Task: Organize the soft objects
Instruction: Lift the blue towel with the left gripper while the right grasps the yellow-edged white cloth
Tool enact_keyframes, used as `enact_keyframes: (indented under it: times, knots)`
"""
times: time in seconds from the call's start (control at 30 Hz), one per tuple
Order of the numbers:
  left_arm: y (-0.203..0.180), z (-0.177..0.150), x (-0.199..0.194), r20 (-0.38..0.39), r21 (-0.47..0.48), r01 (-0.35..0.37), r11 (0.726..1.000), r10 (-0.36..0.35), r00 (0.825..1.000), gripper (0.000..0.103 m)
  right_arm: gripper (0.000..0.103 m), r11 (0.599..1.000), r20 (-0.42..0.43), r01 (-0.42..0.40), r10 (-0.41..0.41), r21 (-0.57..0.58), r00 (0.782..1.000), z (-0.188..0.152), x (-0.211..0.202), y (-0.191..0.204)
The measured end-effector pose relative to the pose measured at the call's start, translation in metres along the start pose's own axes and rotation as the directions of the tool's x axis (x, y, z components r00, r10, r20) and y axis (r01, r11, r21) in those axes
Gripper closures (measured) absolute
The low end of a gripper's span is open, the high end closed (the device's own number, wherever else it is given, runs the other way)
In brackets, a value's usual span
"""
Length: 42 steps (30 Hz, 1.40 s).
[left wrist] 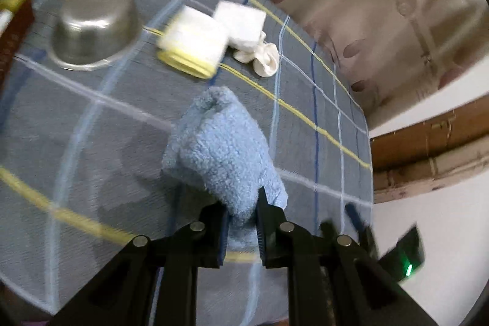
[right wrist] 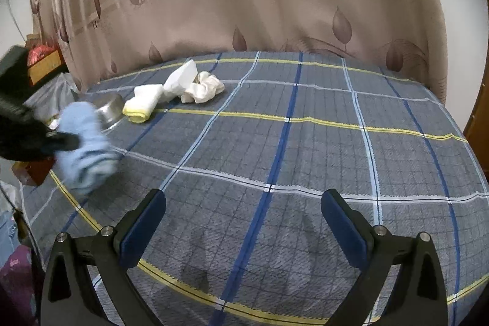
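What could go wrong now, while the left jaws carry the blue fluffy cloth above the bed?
The left gripper pinches only one end of the blue cloth, so it may slip out. The hanging part could also brush the metal bowl or the yellow-edged cloth nearby and shift them.

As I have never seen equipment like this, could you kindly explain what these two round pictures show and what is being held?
There is no robot here: a person carries a two-fingered tool in each hand, and each tool has a wide-angle camera looking along its fingers. The left camera shows the left tool shut on a fluffy blue cloth. The right camera shows the right tool open and holding nothing, with the left one off to the side. On the checked bedspread lie an upturned metal bowl, a white and yellow folded cloth, a white cloth and crumpled cream fabric.
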<state>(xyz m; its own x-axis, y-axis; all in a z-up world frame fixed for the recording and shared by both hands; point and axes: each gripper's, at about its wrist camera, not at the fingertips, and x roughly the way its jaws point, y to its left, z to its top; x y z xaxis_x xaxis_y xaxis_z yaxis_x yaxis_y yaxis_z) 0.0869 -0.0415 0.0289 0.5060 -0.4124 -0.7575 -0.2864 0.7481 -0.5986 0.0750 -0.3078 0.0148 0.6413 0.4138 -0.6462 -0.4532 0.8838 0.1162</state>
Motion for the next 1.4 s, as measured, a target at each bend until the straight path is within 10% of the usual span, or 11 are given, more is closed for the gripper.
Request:
enact_keyframes:
  times: [0.17,0.5,1.07,1.2,1.4]
  knots:
    - [0.028,-0.026,-0.043,0.055,0.064,-0.045,0.997,0.042,0.998,0.088,0.002,1.0,-0.038,-0.017,0.017,0.003,0.999,0.005,0.004,0.005]
    - [0.06,-0.04,-0.098,0.124,0.113,-0.041,0.993,0.027,0.992,0.088,0.002,0.928,-0.053,-0.352,0.36,0.123,0.931,0.087,0.06,0.093]
    - [0.117,-0.021,-0.144,0.2,0.056,-0.027,0.998,0.015,0.98,0.087,0.004,0.923,-0.178,-0.285,0.335,0.257,0.925,0.126,0.187,0.138]
    - [0.127,-0.019,-0.147,0.198,0.042,-0.025,0.999,0.016,0.98,0.087,0.057,0.932,-0.229,-0.261,0.319,0.253,0.92,0.122,0.203,0.147]
    - [0.135,-0.017,-0.155,0.21,0.018,-0.024,1.0,0.02,0.977,0.087,0.084,0.936,-0.209,-0.295,0.333,0.19,0.92,0.118,0.185,0.159]
